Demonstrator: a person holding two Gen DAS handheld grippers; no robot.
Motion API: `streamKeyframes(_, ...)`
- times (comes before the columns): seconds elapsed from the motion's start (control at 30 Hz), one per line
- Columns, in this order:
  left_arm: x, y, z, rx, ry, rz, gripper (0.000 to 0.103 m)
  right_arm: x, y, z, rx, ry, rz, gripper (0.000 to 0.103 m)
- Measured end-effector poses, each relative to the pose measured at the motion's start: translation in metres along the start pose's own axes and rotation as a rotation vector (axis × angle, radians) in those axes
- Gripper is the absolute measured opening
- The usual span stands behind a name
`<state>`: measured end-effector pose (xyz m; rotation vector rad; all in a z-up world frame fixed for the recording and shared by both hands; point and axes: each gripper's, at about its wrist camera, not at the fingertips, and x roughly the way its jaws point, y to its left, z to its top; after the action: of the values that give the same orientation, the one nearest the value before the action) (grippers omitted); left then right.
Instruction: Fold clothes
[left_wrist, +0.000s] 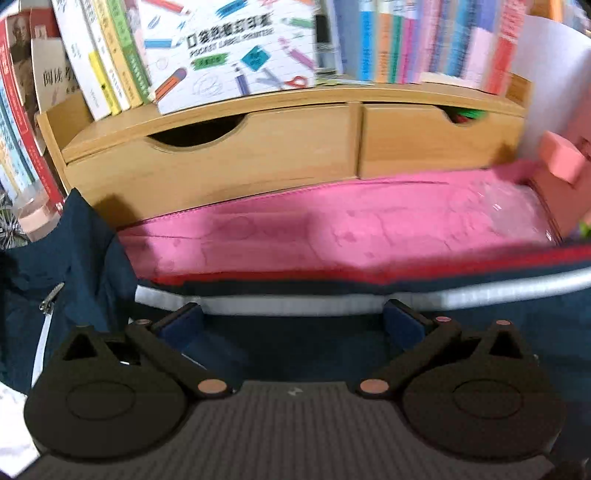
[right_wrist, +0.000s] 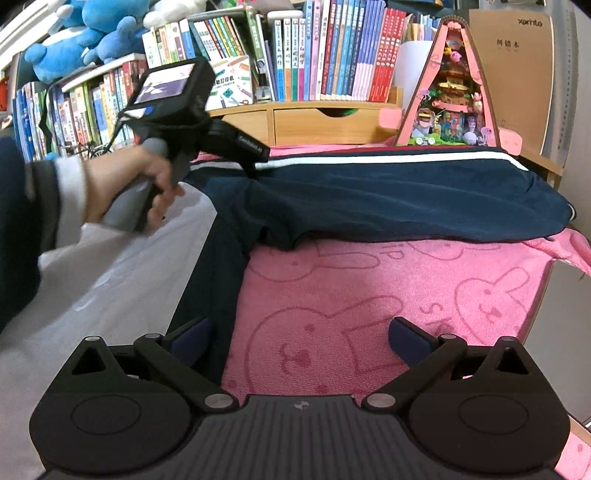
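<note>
Navy jacket with its red and white stripes lies stretched along the far edge of the pink towel, a flap trailing down the towel's left side beside a grey-white cloth. The left gripper hovers low over the striped hem, fingers wide, gripping nothing; the view is blurred. The right gripper hangs over bare towel near the front edge, also spread and empty. I judge a fold is being set up: next, the left fingers must close on the hem. Behind stands a wooden drawer shelf of books.
</note>
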<state>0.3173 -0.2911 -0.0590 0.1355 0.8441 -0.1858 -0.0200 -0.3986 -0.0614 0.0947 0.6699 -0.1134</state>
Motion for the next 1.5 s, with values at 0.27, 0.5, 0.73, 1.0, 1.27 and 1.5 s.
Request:
streamKeyframes(0.27,-0.043,0.012,-0.028,0.121,-0.004,0.037,0.103,0.001,-0.001,0.000,0.003,0.001,-0.007,0.103)
streamKeyframes(0.5,-0.125,0.056,-0.076,0.125,-0.075,0.008,0.103,0.001,-0.008,-0.002,0.033,-0.016,0.022,0.103)
streamKeyframes(0.73,-0.203,0.152,-0.142,0.055,-0.093,-0.084,0.103,-0.008,-0.054,-0.004,0.150,-0.163,0.075,0.103)
streamKeyframes(1.0,-0.250,0.272,-0.216,-0.211,-0.136,0.002,0.103,0.022,-0.199,0.061,0.457,-0.185,-0.178,0.102)
streamKeyframes(1.27,-0.228,0.296,-0.245,-0.359,-0.075,0.058,0.103,0.095,-0.258,0.092,0.573,-0.078,-0.310,0.099)
streamKeyframes(1.5,-0.220,0.278,-0.252,-0.216,-0.120,0.121,0.103,0.096,-0.260,0.096,0.607,-0.093,-0.280,0.028)
